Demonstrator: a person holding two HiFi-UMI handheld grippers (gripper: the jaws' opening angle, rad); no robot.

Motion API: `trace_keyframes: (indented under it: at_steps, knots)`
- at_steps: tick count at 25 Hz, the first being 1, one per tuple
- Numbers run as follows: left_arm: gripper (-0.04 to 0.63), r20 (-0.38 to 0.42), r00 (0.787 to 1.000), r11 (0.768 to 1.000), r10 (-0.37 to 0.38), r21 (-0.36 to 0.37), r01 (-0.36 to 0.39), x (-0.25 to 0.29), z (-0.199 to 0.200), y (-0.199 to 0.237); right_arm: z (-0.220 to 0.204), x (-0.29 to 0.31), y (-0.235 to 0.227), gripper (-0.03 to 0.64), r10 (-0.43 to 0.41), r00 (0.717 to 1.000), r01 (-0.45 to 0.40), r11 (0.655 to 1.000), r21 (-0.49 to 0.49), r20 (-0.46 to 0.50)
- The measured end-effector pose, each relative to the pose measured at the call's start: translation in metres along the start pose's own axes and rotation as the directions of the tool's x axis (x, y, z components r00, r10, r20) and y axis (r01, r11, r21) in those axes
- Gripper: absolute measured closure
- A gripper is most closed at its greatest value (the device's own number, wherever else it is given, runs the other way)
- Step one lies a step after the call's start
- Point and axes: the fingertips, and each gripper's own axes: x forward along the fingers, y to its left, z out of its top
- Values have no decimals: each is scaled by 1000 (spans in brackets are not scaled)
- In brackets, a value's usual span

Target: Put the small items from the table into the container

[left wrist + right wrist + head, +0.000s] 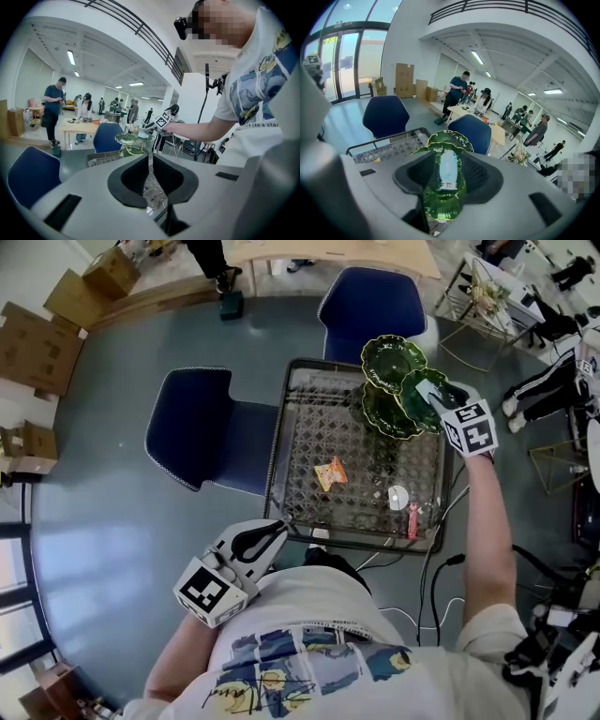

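nearest the body, the left gripper [272, 532] is held off the near left corner of the table [319, 418]. its jaws are drawn together to a thin slit, and nothing is caught between them.

further out, three small things are seen lying loose on the patterned table top. an orange packet [329, 472] lies near the middle and a white round piece [398, 495] lies toward the right. a red stick [413, 519] lies just beside the white piece, by the near right edge. all three are well apart from the container and are counted as work left.

farthest out, at the far right corner of the table, stands the green tiered dish [392, 360] (taken here as the container). the right gripper [429, 393] is held over one of its plates. its jaws are closed to the width of a small pale item [448, 176], which is gripped between them directly above the green plate. it may be a little tube or bottle, but the wide-angle picture is too soft for that to be settled.

no other item is made out on the plates. the task is therefore judged to be in its early part: one item is at the point of being set down, and three are yet to be fetched.
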Motion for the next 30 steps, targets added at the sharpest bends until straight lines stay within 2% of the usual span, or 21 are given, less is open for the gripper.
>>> trace_keyframes:
  at_steps: [5,9,15,22,26,30]
  knots:
    - [583,6,999,999,-49,11,49,-20,-4,-4,23,-47,42,439,-46,992,45,999,8,118]
    - [583,8,998,997,-66,31,66,-44,-11,-6,27,-73,105,439,-23,990,22,1000,12,142]
    - [584,7,997,997,-71,19,71,-92,-42,-5,11,-87,236,440,89,989,-91,996,9,115]
    - [584,-14,995,995,-96,22,97,-157,-83,-11,-15,-102,361,440,160,984,-167,982,89,83]
    - [586,-20,995,995,-101,19,102,-182,-101,-14,-46,-92,401,439,182,983,-185,973,137,31]
    - [584,-19,995,995,-100,3,100,-196,-110,-17,-78,-62,400,439,177,984,-169,955,242,-15]
